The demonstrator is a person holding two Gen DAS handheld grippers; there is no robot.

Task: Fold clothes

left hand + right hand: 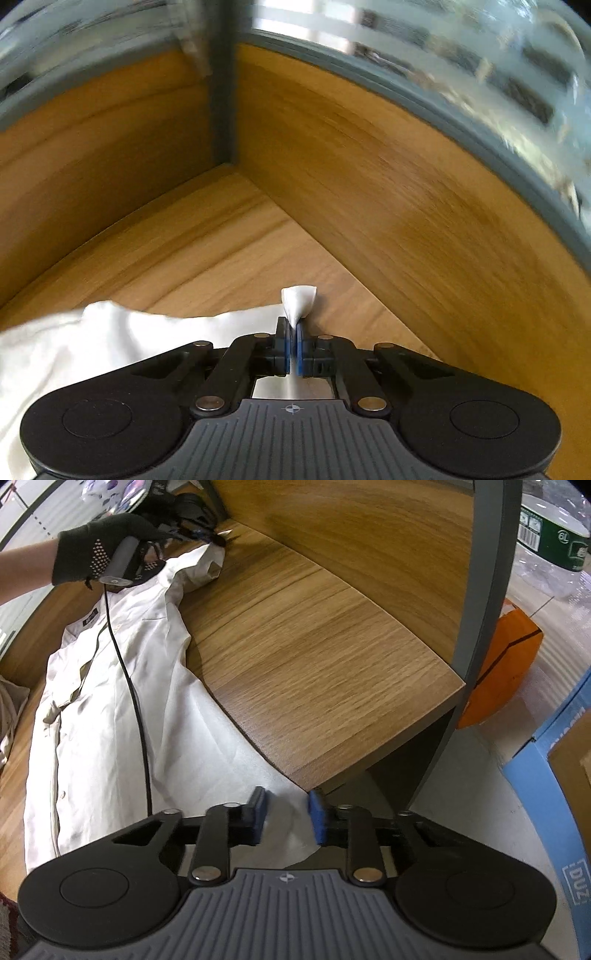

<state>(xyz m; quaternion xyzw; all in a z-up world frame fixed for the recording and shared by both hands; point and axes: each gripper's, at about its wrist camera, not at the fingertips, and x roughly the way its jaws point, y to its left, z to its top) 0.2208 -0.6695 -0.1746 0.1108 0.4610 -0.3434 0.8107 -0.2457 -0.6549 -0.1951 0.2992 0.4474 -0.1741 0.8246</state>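
Left tongs (294,332) pinched tight on a corner of the white shirt (110,332) — a tuft of cloth poking out past the blue pads, just above the wooden worktop (229,236) near its back corner. Only in the right wrist view: whole shirt (99,716) spread flat along the worktop (314,657), hem hanging over the front edge, black cable (129,672) trailing across it, gloved hand (92,552) at the far corner. Right tongs (286,818) wide apart, empty — hem between the pads, untouched.
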